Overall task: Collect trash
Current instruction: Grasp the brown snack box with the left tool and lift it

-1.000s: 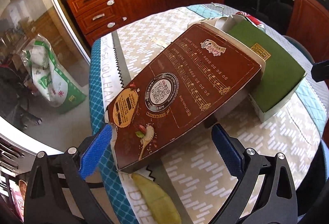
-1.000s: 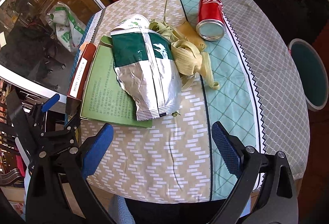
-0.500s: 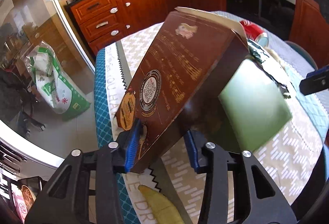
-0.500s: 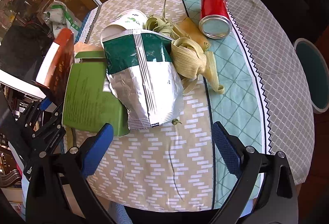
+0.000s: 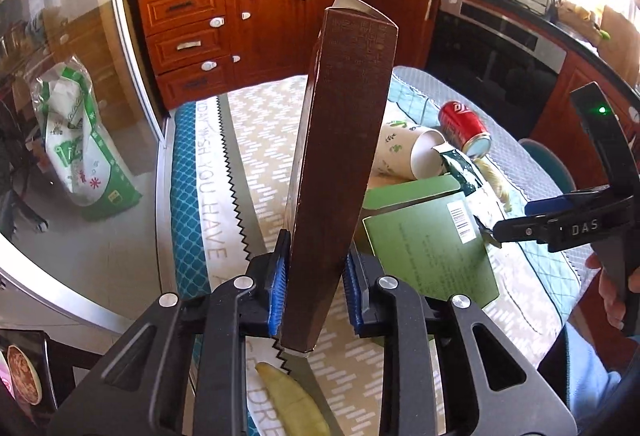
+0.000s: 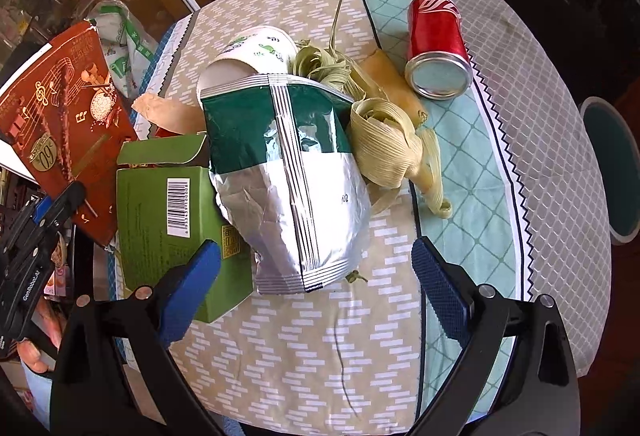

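Note:
My left gripper (image 5: 315, 290) is shut on a flat brown carton (image 5: 340, 156) and holds it upright on edge above the table's left side; the carton also shows in the right wrist view (image 6: 64, 108). My right gripper (image 6: 316, 288) is open and empty, just above a green-and-silver foil bag (image 6: 288, 172). A green box (image 6: 168, 220) lies left of the bag, under my left finger. A paper cup (image 6: 252, 52), corn husks (image 6: 388, 144) and a red can (image 6: 436, 44) lie beyond.
The round table (image 6: 540, 140) wears a patterned cloth. A yellow-green husk piece (image 5: 292, 404) lies near its left edge. A teal bin (image 6: 612, 164) stands on the floor to the right. A green-and-white sack (image 5: 80, 148) leans by the glass door. Wooden cabinets (image 5: 260, 28) stand behind.
My left gripper closed on the brown carton, lifted it off the green box and turned it upright. My right gripper moved closer to the foil bag.

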Demonstrator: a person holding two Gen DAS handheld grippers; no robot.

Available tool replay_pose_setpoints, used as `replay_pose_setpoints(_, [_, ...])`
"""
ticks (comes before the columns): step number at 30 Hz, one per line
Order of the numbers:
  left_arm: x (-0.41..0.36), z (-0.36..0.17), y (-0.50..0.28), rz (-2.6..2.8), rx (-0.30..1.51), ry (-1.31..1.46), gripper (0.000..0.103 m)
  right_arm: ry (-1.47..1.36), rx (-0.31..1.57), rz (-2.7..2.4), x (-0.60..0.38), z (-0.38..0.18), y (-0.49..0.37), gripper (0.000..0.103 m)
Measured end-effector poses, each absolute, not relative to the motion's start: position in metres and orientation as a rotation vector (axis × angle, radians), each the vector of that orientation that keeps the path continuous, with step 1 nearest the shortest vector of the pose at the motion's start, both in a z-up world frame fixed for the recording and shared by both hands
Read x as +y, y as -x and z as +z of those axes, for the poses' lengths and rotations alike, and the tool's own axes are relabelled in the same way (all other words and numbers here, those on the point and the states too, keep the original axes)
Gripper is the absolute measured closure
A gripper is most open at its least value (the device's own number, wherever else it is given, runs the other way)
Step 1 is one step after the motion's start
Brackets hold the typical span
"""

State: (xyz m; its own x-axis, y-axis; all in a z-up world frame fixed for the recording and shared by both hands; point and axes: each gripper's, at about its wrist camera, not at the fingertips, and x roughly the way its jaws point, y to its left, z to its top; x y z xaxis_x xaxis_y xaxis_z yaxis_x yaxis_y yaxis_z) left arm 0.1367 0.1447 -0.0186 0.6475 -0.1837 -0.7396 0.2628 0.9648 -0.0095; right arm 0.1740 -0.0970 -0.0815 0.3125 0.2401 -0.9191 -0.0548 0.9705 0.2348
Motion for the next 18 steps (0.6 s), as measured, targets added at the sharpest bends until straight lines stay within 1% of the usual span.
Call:
replay_pose_setpoints(3, [0.146,-0.024,-0.142,-0.222,0.831,-0.1,0.077,-0.174,1.235,0.209,-0.094,-0.08,-0.173,0.011])
replay_pose_setpoints(5, [0.151,-0.028,-0.148,-0.205,0.837,-0.086,0.074,-0.162,1.214,0.212,-0.093,-0.074,-0.17,0.011])
replay_pose_setpoints(11, [0.147,-0.037,-0.162,-0.201,0.858,-0.082,0.073,-0.129,1.17,0.213,-0.094,-0.062,-0.166,0.011])
replay_pose_setpoints(12, [0.146,-0.037,-0.162,-0.193,0.854,-0.084,0.076,-0.12,1.168,0.198,-0.095,-0.063,-0.167,0.011])
replay_pose_setpoints(18, [0.152,-0.026,-0.157,-0.176,0.836,-0.057,0.079,-0.122,1.222,0.198,-0.093,-0.091,-0.17,0.011])
